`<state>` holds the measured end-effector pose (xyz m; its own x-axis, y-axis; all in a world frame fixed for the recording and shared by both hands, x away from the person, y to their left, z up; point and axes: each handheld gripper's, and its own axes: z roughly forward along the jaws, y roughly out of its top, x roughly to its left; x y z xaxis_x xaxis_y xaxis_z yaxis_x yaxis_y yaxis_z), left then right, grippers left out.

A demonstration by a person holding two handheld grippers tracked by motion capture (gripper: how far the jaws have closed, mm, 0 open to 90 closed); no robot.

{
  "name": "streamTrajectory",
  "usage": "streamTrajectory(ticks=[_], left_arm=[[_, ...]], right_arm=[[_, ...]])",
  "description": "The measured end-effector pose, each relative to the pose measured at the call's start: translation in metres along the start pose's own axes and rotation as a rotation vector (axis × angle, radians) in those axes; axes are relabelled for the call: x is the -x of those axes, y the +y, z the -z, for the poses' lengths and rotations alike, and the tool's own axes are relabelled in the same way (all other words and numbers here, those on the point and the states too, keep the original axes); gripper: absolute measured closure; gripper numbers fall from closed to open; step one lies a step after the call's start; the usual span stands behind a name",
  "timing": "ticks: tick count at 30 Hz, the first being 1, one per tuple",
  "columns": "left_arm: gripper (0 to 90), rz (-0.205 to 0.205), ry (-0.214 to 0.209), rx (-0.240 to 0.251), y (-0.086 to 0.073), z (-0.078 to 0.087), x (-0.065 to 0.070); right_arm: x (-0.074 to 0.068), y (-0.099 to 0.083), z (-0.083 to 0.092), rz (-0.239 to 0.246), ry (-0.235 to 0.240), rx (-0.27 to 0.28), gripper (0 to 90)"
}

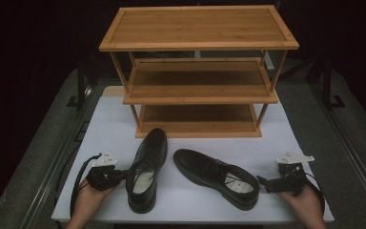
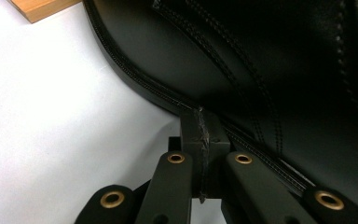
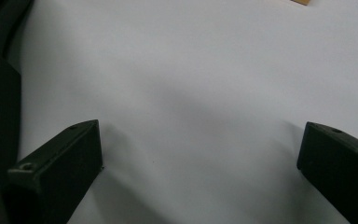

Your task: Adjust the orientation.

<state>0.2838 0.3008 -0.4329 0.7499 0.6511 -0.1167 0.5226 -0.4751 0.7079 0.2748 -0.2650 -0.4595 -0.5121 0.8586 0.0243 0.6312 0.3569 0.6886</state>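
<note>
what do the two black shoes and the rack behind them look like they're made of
The left shoe and right shoe look like smooth black leather, or a lookalike: a soft sheen, and rows of stitching along the upper in the left gripper view. The three-tier rack looks like light bamboo or wood with a satin finish: warm tan boards with a fine straight grain.

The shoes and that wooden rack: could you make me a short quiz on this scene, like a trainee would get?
1. True or false: both black shoes stand on the white table, none on the rack.
2. Which hand-held gripper has its jaws shut? A) left hand-held gripper B) right hand-held gripper
3. How many shelves does the rack have?

Key: 1 true. 2 A; it sits against the left shoe's side, while the right one is open. 3 three.
</note>
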Motion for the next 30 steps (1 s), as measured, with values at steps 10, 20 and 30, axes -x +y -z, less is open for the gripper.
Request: streamTrajectory(ticks=[10, 20, 30], left_arm=[[90.0, -0.006, -0.035, 0.010, 0.002, -0.005, 0.005], [90.0, -0.021, -0.023, -0.007, 0.002, -0.006, 0.006], [58.0, 0.019, 0.085, 0.007, -0.005, 0.016, -0.008]], right_arm=[[0.000, 0.000, 0.000, 0.000, 0.000, 0.000, 0.0], [0.000, 0.000, 0.000, 0.000, 0.000, 0.001, 0.0], [0.000, 0.000, 0.000, 0.000, 0.001, 0.000, 0.0]])
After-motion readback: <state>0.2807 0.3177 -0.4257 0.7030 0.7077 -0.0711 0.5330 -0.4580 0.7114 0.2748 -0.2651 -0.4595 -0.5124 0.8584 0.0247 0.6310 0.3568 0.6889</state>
